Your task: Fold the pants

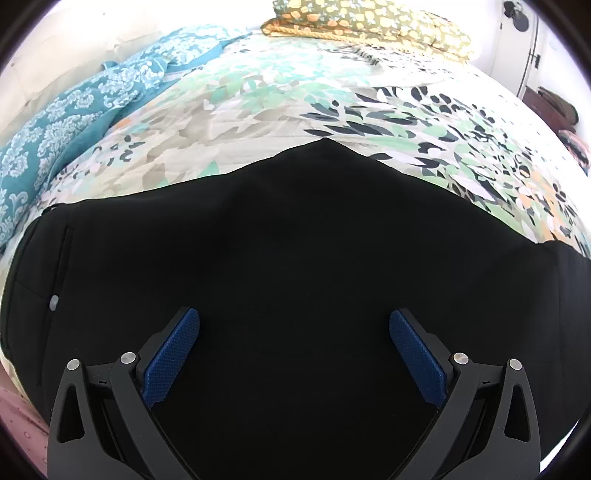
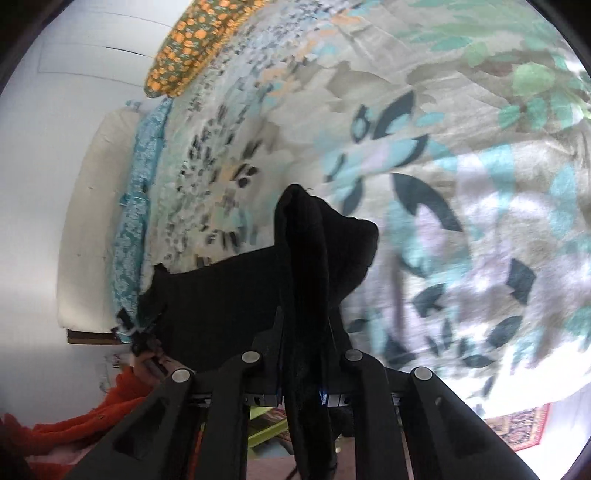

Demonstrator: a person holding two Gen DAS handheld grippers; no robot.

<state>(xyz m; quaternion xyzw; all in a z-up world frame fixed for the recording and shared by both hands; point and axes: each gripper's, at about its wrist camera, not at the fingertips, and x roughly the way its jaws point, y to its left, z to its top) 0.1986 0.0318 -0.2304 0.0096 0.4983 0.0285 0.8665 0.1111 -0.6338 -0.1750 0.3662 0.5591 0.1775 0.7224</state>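
Observation:
Black pants (image 1: pixel 288 236) lie spread on a floral bedspread (image 1: pixel 280 96). A waistband button (image 1: pixel 54 302) shows at the left. My left gripper (image 1: pixel 294 326) is open just above the pants, its blue pads (image 1: pixel 173 354) wide apart and empty. In the right wrist view my right gripper (image 2: pixel 303 325) is shut on a bunched fold of the black pants (image 2: pixel 306 258), lifted off the bed. The rest of the pants (image 2: pixel 218 302) trails down to the left over the bedspread (image 2: pixel 461 184).
A teal patterned cloth (image 1: pixel 70 122) lies at the bed's left side. A yellow floral pillow (image 1: pixel 373 26) sits at the head. A person's orange sleeve (image 2: pixel 88 417) and a patterned rug (image 2: pixel 524 428) show below the bed edge.

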